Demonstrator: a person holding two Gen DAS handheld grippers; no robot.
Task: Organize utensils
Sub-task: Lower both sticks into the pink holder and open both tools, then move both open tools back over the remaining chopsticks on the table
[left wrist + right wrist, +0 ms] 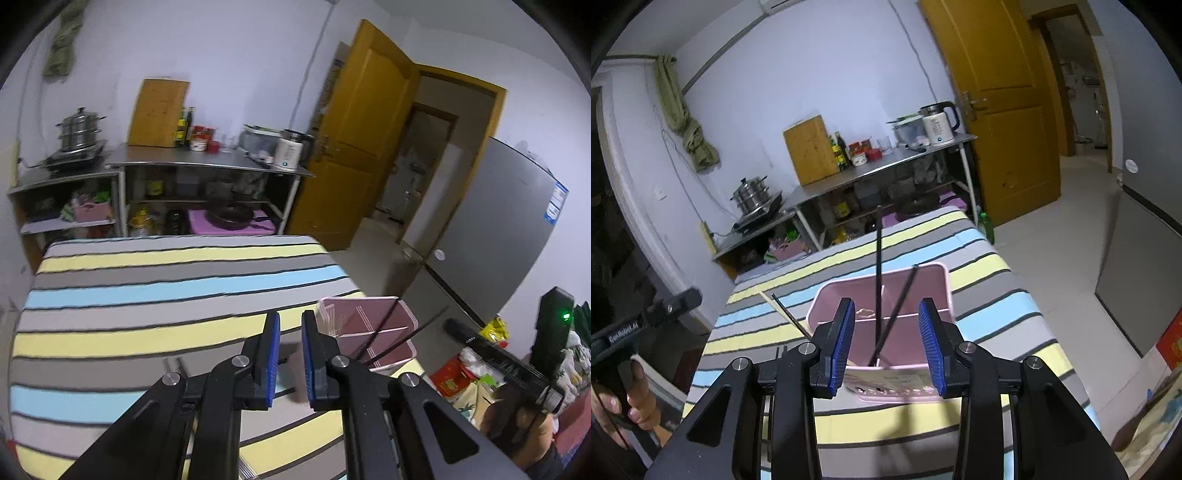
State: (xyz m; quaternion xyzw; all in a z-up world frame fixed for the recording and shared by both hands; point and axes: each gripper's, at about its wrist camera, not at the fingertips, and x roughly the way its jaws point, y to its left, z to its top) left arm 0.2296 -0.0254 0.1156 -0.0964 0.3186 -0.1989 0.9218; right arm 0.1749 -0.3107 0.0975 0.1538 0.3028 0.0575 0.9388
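Right tool released, blue pads spread wide, hovering over the near end of a pink organizer box on the striped cloth of the surface. Two black chopsticks standing tilted inside the box, tips down in a near compartment, upper ends leaning apart, neither touched by the pads. More chopsticks lying flat on the cloth just left of the box. Left tool nearly closed, nothing between its pads, above the cloth beside the box. Further out: steel shelving, kettle, yellow door.
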